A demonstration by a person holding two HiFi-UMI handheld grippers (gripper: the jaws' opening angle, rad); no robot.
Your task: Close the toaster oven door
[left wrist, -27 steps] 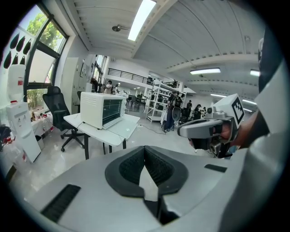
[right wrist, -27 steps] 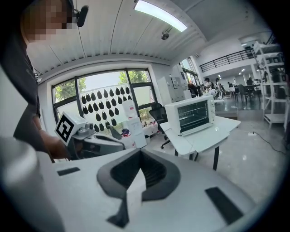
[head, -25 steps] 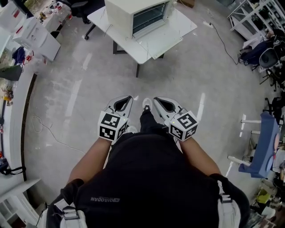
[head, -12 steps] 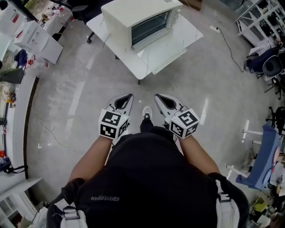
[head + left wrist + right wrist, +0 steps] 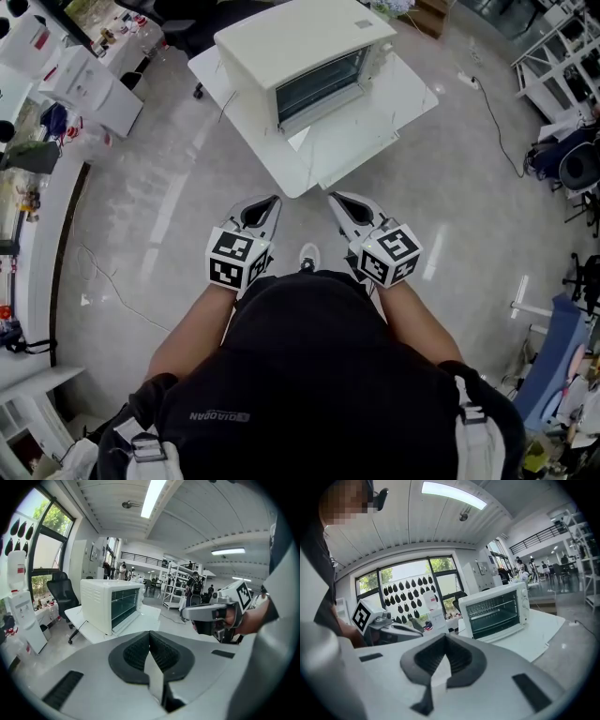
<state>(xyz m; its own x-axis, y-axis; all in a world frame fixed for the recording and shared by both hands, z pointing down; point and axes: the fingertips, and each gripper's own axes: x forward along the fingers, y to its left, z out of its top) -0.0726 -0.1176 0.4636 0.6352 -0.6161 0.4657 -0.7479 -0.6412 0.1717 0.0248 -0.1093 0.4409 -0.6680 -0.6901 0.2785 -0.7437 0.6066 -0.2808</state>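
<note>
A white toaster oven [image 5: 300,56] stands on a white table [image 5: 398,89] ahead of me. Its glass door [image 5: 323,127] is open and lies down toward the table's front. Both grippers are held side by side at waist height, well short of the table. The left gripper [image 5: 267,203] is shut and empty, and so is the right gripper [image 5: 337,199]. In the left gripper view the toaster oven [image 5: 110,604] is far beyond the shut jaws, with the right gripper [image 5: 213,616] alongside. In the right gripper view the oven [image 5: 494,611] shows its open front.
A white cabinet [image 5: 80,80] and cluttered counters line the left side. A black office chair [image 5: 178,14] stands behind the table. A cable [image 5: 103,272] trails over the floor at the left. Shelving [image 5: 562,42] and a blue chair [image 5: 553,366] are at the right.
The table and oven have drawn nearer and lower in the head view as the person walks toward them. Both grippers have stayed shut and side by side.
</note>
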